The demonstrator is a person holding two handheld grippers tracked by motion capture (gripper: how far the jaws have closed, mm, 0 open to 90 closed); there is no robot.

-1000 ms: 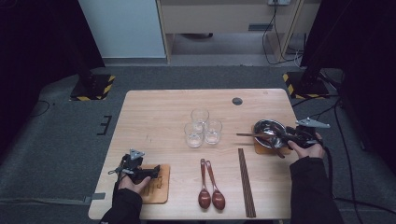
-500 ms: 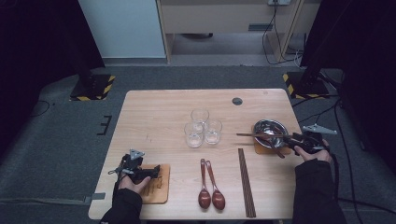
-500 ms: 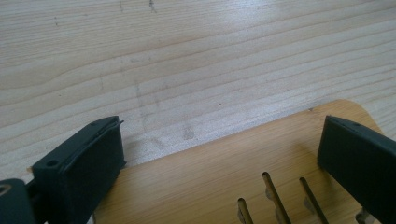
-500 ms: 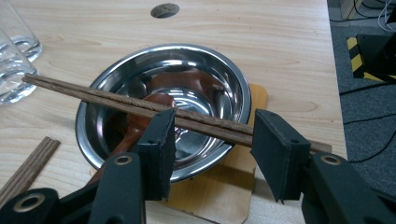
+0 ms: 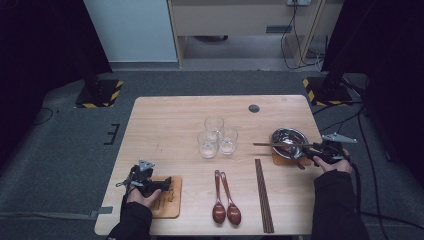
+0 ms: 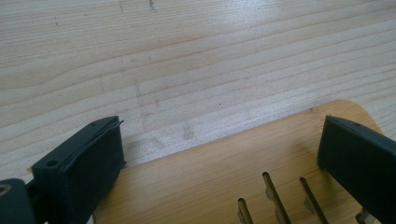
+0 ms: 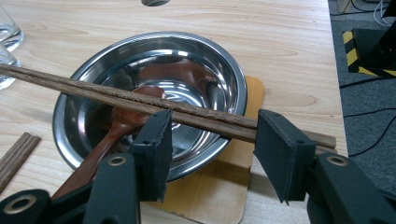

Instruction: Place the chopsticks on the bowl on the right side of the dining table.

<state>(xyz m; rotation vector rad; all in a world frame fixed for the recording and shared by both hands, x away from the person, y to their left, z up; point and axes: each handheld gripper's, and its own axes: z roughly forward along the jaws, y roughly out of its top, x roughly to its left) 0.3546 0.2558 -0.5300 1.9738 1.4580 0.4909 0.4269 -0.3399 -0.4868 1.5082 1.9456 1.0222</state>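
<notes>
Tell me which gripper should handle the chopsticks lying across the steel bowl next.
Right. The right gripper already has its open jaws either side of the chopsticks resting on the steel bowl. The left gripper sits over the wooden board at the table's opposite end.

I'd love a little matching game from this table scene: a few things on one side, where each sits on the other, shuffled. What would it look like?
Things:
1. steel bowl
2. pair of chopsticks across the bowl
3. three glasses
4. two brown spoons

Places:
A. near the table's front edge, side by side, bowls toward the person
B. middle of the table, clustered together
C. on a wooden coaster at the right side
D. lying over the rim, between the open jaws of the right tool

Pairs: 1-C, 2-D, 3-B, 4-A
</notes>
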